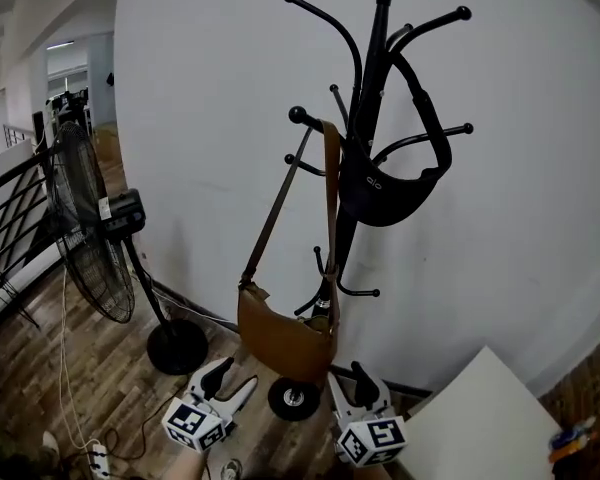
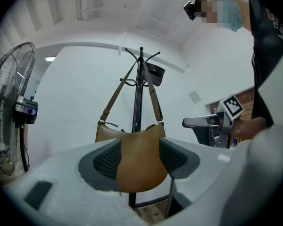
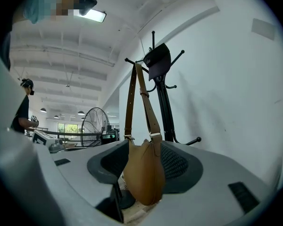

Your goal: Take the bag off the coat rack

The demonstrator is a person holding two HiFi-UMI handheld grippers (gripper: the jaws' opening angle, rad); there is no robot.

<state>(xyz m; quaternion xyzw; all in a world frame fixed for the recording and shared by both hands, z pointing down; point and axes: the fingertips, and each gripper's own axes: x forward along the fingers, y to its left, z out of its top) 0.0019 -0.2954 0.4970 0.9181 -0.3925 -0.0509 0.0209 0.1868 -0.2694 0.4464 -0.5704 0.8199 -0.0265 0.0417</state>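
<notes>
Tan leather crescent bag (image 1: 285, 340) hangs by its strap from a hook of the black metal coat rack (image 1: 365, 118), its contents unseen. A black bag (image 1: 385, 193) hangs higher. The left gripper (image 1: 228, 381) and right gripper (image 1: 348, 386), jaws spread and empty, flank its underside without touching.

1. No word or number can be read in any view.
2. Black bag (image 1: 390, 193): a small pale mark on its front, like two rings, too small to read as a brand.
3. Fan (image 1: 90, 228): a white tag (image 1: 105, 208) by the motor housing, with print too small to tell.
4. Cube (image 1: 193, 424) of the left gripper (image 1: 236, 373) and cube (image 1: 372, 440) of the right gripper (image 1: 347, 376): black-and-white square markers, patterns only, no letters.
5. Shirt (image 2: 269, 27) of the person, left gripper view: pale print at the picture's edge, cut off and unreadable.
</notes>
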